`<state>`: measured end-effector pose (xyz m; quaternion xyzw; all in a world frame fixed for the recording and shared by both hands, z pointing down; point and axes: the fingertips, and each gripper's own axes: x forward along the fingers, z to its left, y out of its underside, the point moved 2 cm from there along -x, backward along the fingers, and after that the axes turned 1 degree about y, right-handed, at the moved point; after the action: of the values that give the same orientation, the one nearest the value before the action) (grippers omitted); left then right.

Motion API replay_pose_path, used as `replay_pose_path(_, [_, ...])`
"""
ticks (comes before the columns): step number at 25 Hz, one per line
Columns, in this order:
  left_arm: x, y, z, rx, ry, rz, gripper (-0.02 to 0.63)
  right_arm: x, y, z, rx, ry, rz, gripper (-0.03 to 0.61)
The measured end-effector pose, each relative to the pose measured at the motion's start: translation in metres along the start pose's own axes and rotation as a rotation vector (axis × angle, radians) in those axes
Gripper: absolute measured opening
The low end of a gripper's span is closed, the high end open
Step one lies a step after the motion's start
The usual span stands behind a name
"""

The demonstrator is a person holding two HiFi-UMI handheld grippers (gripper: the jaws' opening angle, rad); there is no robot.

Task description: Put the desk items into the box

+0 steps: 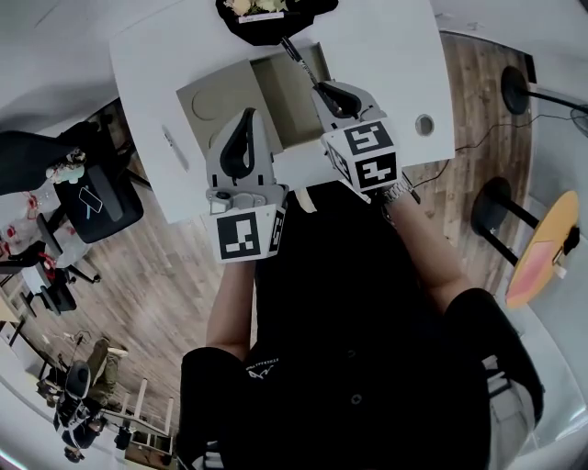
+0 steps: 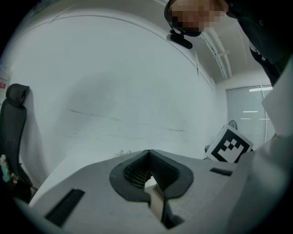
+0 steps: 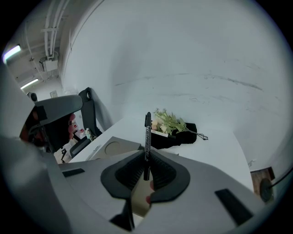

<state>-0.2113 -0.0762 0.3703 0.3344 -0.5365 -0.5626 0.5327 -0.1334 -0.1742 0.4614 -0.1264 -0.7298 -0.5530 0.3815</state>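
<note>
Right tongs (image 3: 146,159) pinch a black pen (image 3: 147,135), hiding part of the box (image 1: 216,110); flowers (image 3: 168,122) lie behind. Left tongs (image 2: 149,153) are closed and empty.

Right gripper (image 3: 146,170) clamps a black pen (image 3: 147,135) upright — box (image 3: 107,148) and flowers (image 3: 168,122) beyond.

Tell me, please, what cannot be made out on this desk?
Floor of the open brown cardboard box: head view, partly behind the right hand-held gripper.
Print on the thin black marker pen: right gripper view, too small.
Part of the black bundle with pale flowers: head view, cut by the top edge.
</note>
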Motion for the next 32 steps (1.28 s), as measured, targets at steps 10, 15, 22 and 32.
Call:
replay_pose_path(10, [0.014,0.016,0.020,-0.031,-0.007,0.039,0.008,0.043,0.040,0.004,0.011,-0.016,0.128,0.037])
replay_pose_path(15, [0.019,0.022,0.027,-0.044,-0.014,0.054,0.008,0.062,0.059,0.007,-0.002,-0.030,0.188,0.037])
replay_pose_path(22, [0.028,0.027,0.037,-0.048,-0.010,0.070,0.008,0.087,0.081,0.009,-0.031,-0.039,0.267,0.037])
replay_pose_path(32, [0.039,0.031,0.054,-0.059,-0.031,0.088,0.008,0.113,0.102,0.013,-0.108,-0.089,0.360,0.037])
